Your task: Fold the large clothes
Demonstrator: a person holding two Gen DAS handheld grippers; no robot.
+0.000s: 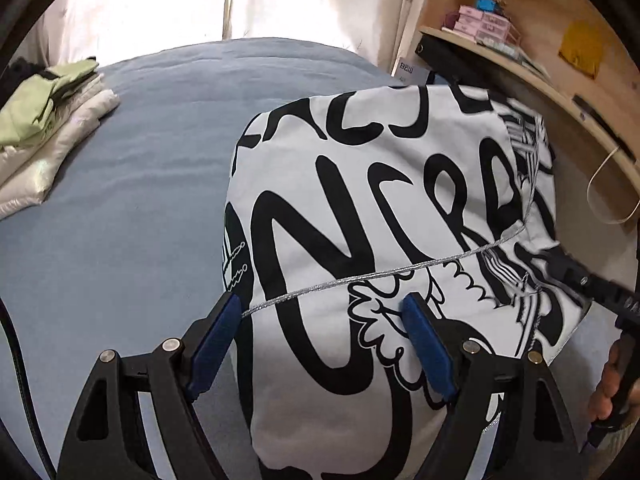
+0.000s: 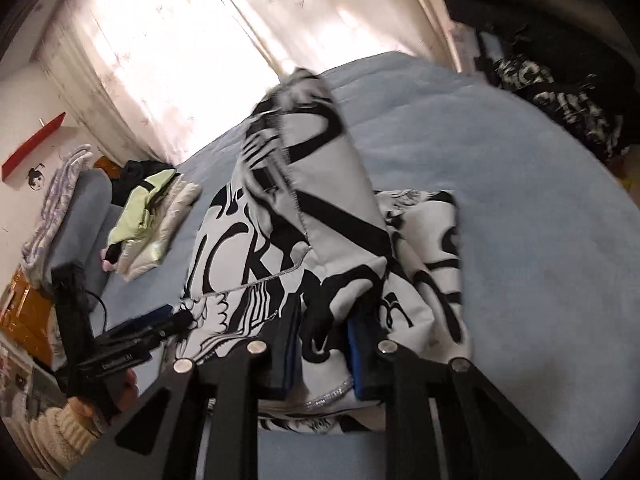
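A white garment with big black lettering [image 1: 384,184] lies partly folded on the blue bed [image 1: 140,208]. A silver-stitched hem crosses its middle. My left gripper [image 1: 320,300] hovers over the garment's near part, its blue pads wide apart and open; the cloth lies below them. In the right wrist view, my right gripper [image 2: 324,316] is shut on a bunched fold of the garment [image 2: 332,216], which rises in a peak ahead of it. The left gripper [image 2: 172,320] shows at that view's left, held by a hand in a cream sleeve. The right gripper [image 1: 556,260] appears blurred at the garment's right edge.
A folded stack of pale green and cream clothes [image 1: 48,128] sits on the bed's far left. A wooden shelf unit [image 1: 520,60] with boxes stands right of the bed. Dark clothes [image 2: 560,92] are piled beyond the bed's right side. Curtains [image 2: 180,40] hang behind.
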